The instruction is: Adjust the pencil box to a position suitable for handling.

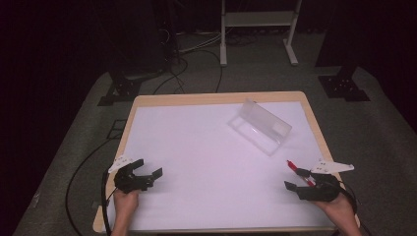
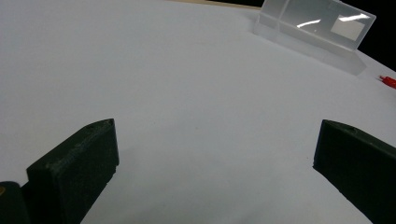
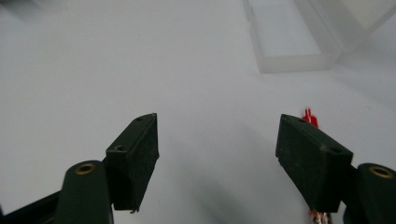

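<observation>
A white-topped table (image 1: 196, 147) with a pale wooden rim is being viewed from above, set on a grey floor (image 1: 383, 128) in a dark room. A clear plastic case (image 1: 259, 126) is lying open on the far right part of the table, well apart from both grippers; it is also being seen at the top right of the left gripper view (image 2: 317, 28) and at the top of the right gripper view (image 3: 299, 42). The left gripper (image 1: 146, 173) is being held at the near left corner, its jaws spread wide with nothing between them. The right gripper (image 1: 295, 178) is being held at the near right, its jaws likewise parted and gripping nothing. A small red object (image 1: 298, 170) is lying on the table just beside the right gripper, partly hidden behind the right-hand jaw in the right gripper view (image 3: 308, 116).
</observation>
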Tool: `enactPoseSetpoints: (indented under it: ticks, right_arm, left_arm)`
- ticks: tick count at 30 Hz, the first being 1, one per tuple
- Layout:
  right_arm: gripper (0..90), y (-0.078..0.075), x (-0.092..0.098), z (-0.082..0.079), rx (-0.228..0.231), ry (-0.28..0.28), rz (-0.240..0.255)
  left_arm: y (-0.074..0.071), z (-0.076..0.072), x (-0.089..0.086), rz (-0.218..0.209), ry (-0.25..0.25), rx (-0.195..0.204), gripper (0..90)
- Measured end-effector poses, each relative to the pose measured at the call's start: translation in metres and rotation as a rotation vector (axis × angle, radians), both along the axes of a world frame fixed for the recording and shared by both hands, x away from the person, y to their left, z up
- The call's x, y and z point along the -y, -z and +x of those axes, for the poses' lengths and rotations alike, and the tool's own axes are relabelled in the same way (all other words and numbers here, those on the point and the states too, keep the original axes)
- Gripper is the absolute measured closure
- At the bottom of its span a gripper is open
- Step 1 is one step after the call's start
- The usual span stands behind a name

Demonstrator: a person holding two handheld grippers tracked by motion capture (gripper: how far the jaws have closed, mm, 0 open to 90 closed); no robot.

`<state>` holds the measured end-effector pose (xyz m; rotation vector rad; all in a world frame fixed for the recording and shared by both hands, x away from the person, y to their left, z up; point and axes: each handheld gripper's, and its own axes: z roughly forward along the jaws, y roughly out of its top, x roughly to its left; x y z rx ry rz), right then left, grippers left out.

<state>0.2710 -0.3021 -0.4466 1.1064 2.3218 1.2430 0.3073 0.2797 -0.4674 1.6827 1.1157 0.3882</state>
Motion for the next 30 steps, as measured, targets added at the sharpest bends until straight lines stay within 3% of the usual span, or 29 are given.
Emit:
enactPoseSetpoints:
  ticks: [12, 22, 30]
  right_arm:
    - [30.9, -0.029, -0.033, 0.041, 0.066, -0.043, -0.065]
    - [31.5, -0.041, -0.062, 0.077, 0.057, -0.089, -0.114]
    - [32.6, -0.045, -0.076, 0.099, 0.06, -0.1, -0.118]
  left_arm:
    - [0.0, 0.0, 0.001, 0.003, 0.009, 0.001, 0.0]
    - [0.0, -0.002, 0.002, 0.013, 0.027, 0.02, 0.0]
    - [0.0, -0.003, 0.003, 0.019, 0.038, 0.022, 0.0]
